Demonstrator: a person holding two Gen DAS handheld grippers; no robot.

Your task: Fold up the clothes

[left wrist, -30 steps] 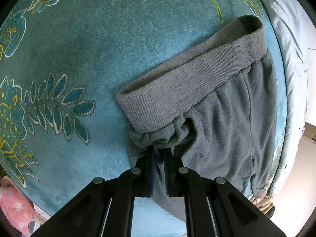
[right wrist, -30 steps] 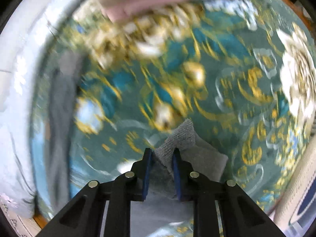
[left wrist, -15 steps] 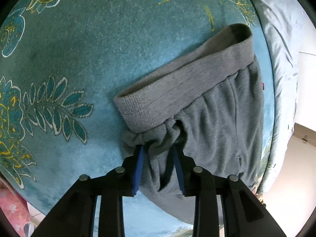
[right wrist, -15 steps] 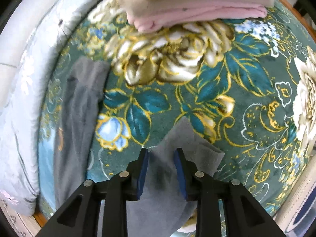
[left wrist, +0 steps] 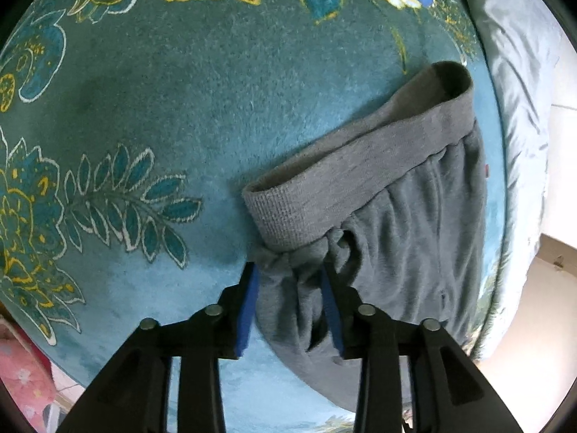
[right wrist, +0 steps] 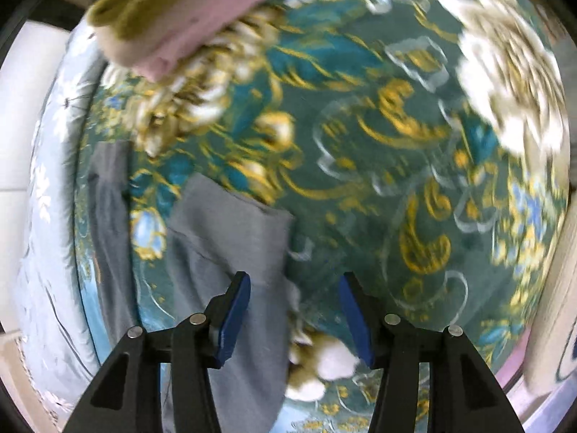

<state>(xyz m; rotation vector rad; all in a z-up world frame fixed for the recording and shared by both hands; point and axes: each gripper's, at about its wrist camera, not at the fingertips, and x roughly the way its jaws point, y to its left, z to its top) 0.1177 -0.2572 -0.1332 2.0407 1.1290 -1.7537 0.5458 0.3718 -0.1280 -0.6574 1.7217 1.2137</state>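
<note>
Grey sweatpants lie on a teal floral blanket, ribbed waistband toward the view's middle. My left gripper is open, its blue pads either side of bunched fabric just below the waistband, not clamping it. In the blurred right wrist view, a grey trouser leg lies flat on the blanket. My right gripper is wide open above the leg's right edge, holding nothing. A second grey strip of the pants lies further left.
A stack of folded clothes, olive, beige and pink, sits at the far side of the blanket. A pale blue quilt runs along the blanket's edge; it also shows in the right wrist view. Pink floral cloth lies at lower left.
Both grippers have opened and let go of the grey pants. The left has backed off slightly; the right has swung to the right, blurring its view.
</note>
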